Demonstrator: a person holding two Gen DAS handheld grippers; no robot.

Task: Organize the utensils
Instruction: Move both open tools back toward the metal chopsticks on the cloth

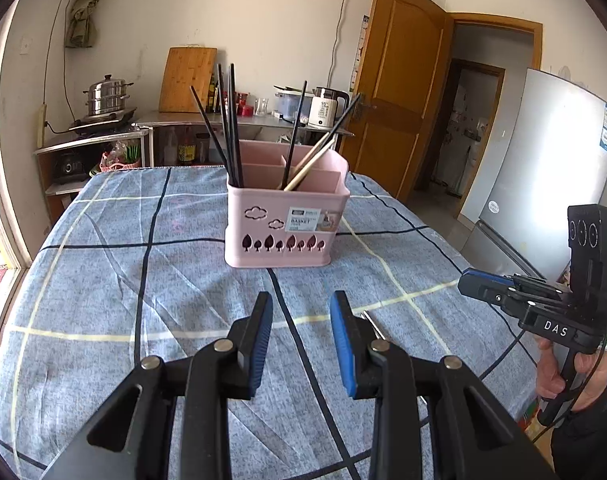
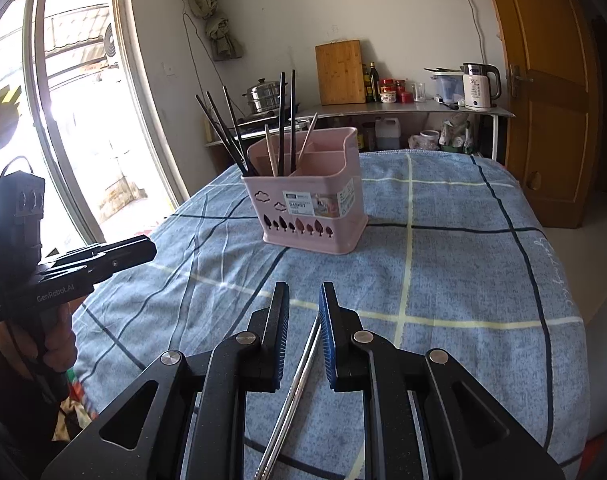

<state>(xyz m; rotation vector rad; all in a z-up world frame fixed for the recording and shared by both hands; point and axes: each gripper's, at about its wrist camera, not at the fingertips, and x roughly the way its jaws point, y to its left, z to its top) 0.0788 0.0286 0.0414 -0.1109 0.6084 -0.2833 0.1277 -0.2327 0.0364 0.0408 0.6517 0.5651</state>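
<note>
A pink divided basket (image 1: 287,236) (image 2: 315,216) stands mid-table and holds several black chopsticks (image 1: 229,128) and two wooden ones (image 1: 309,162). A pair of metal chopsticks (image 2: 295,384) lies flat on the cloth near the front edge. In the right wrist view they run under the gap of my right gripper (image 2: 304,292), whose jaws stand narrowly apart with nothing pressed between the pads. My left gripper (image 1: 301,300) hovers open and empty over the cloth. The metal chopsticks' tip (image 1: 372,323) shows just beside its right finger.
The table carries a blue checked cloth (image 1: 143,280). Behind it stands a steel counter with a kettle (image 1: 325,110), a cutting board (image 1: 187,80) and a steamer pot (image 1: 105,96). A fridge (image 1: 543,168) and a wooden door (image 1: 399,80) are at the right. A hand (image 1: 559,368) holds each gripper's handle.
</note>
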